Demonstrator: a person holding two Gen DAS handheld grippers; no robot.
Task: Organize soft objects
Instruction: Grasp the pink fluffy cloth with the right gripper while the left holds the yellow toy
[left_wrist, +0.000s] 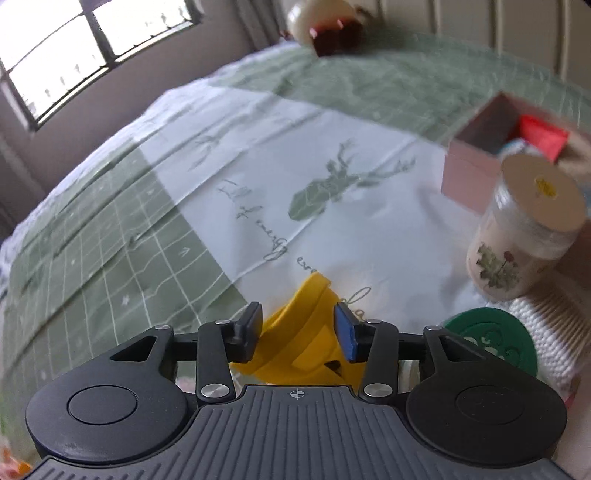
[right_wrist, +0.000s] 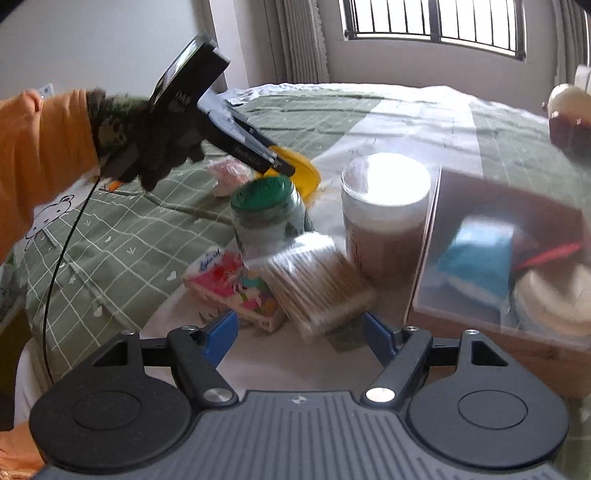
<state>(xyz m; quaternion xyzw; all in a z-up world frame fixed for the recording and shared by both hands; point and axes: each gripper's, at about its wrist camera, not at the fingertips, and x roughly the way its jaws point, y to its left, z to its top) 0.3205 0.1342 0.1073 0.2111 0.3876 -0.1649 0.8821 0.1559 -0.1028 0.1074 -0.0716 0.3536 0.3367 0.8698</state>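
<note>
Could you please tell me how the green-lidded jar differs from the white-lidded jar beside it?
The green-lidded jar is shorter and narrower than the white-lidded jar. Its lid is dark green with a raised pattern, while the other's is plain and pale. Both stand upright on the bedspread, lids on.

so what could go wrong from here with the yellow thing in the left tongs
1. The left tongs pinch the yellow plastic lid-like piece at an angle, so it might twist free and drop.
2. That piece hangs close above the green-lidded glass jar and the tall clear jar with a pale lid; a low swing could knock either over.
3. The open right tongs sit right by the clear pack of cotton swabs and may shove it.
</note>
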